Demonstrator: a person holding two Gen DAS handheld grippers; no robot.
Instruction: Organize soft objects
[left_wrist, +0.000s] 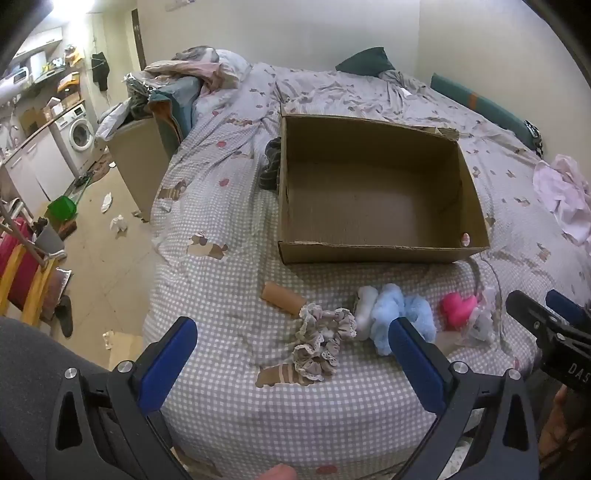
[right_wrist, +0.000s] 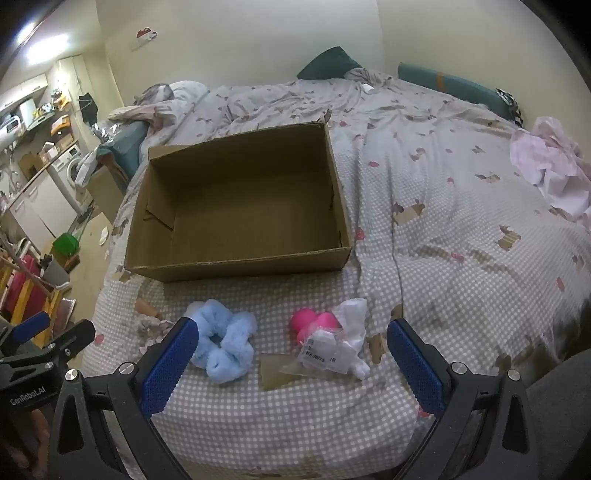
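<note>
An empty cardboard box (left_wrist: 376, 192) (right_wrist: 240, 206) sits open on the bed. In front of it lie a beige lace scrunchie (left_wrist: 321, 343), a fluffy blue scrunchie (left_wrist: 399, 314) (right_wrist: 225, 343), a white soft piece (left_wrist: 364, 306), a pink soft toy (left_wrist: 458, 308) (right_wrist: 312, 321) and a clear plastic bag with white cloth (right_wrist: 340, 343). A cardboard tube (left_wrist: 282, 297) lies left of them. My left gripper (left_wrist: 291, 336) is open above the beige scrunchie. My right gripper (right_wrist: 291, 339) is open above the blue scrunchie and the pink toy, holding nothing.
The bed (left_wrist: 229, 177) has a checked cover. A pink-white garment (right_wrist: 546, 158) lies at the right edge. Dark socks (left_wrist: 271, 162) lie left of the box. Pillows and bedding pile at the head. A cluttered floor and a washing machine (left_wrist: 79, 133) are to the left.
</note>
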